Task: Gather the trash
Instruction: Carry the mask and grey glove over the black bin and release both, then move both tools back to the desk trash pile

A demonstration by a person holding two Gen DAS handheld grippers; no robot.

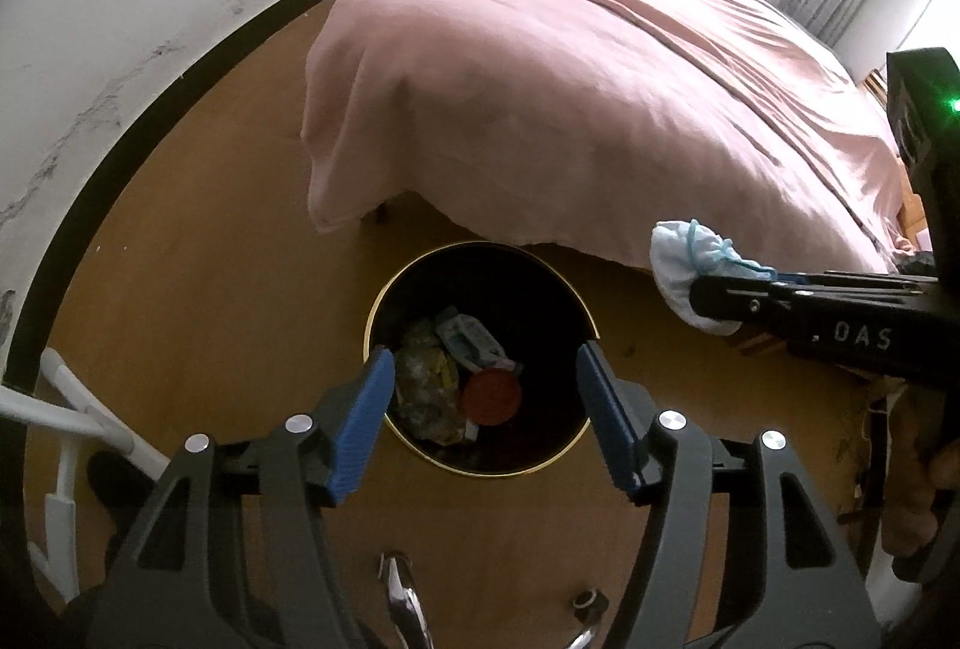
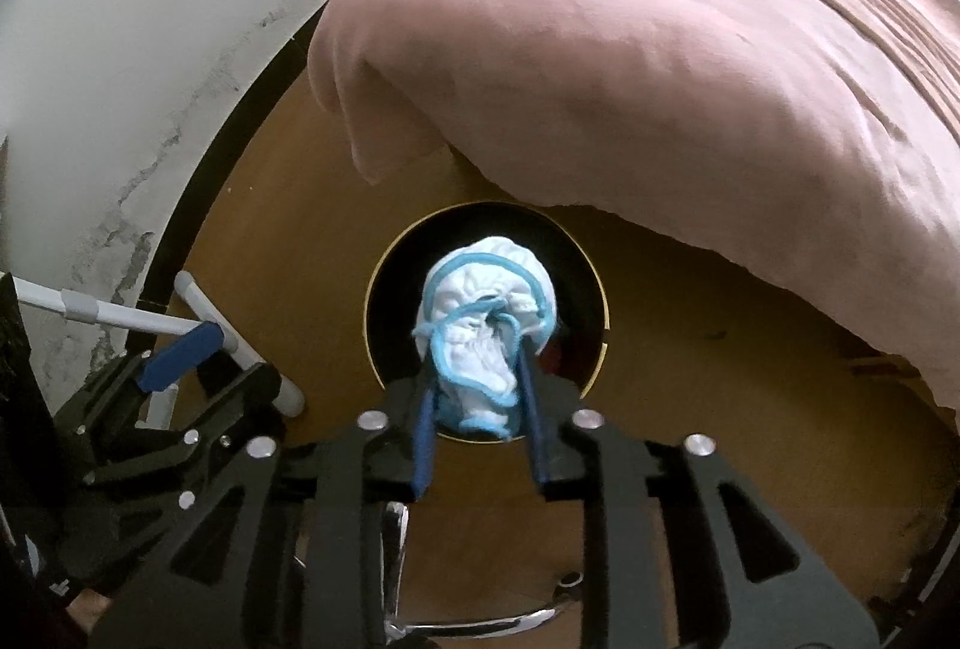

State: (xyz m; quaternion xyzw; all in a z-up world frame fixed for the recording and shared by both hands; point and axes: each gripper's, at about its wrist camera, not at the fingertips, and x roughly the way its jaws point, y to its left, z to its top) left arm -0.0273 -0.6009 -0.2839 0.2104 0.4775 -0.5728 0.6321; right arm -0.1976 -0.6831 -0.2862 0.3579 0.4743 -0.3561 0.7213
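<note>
Hanging at 12 o'clock from closed right gripper [image 2: 477, 379], crumpled white-and-blue face mask [image 2: 486, 313], over black trash bin [image 2: 384, 283]; left gripper [image 1: 486, 403] spread wide, empty, also above bin.

The left gripper [image 1: 483, 385] points down and its two blue fingers [image 1: 360, 424] are spread wide apart with nothing between them. The right gripper [image 2: 474, 379] also points down. Its blue fingers [image 2: 423, 439] are pulled close together and pinch something soft and white. In the left wrist view, the right gripper [image 1: 696, 298] reaches in from the right side, lying flat, with its tip near the middle. A bit of the person's right hand [image 1: 918, 493] shows at the far right edge, wrapped around the handle.
</note>
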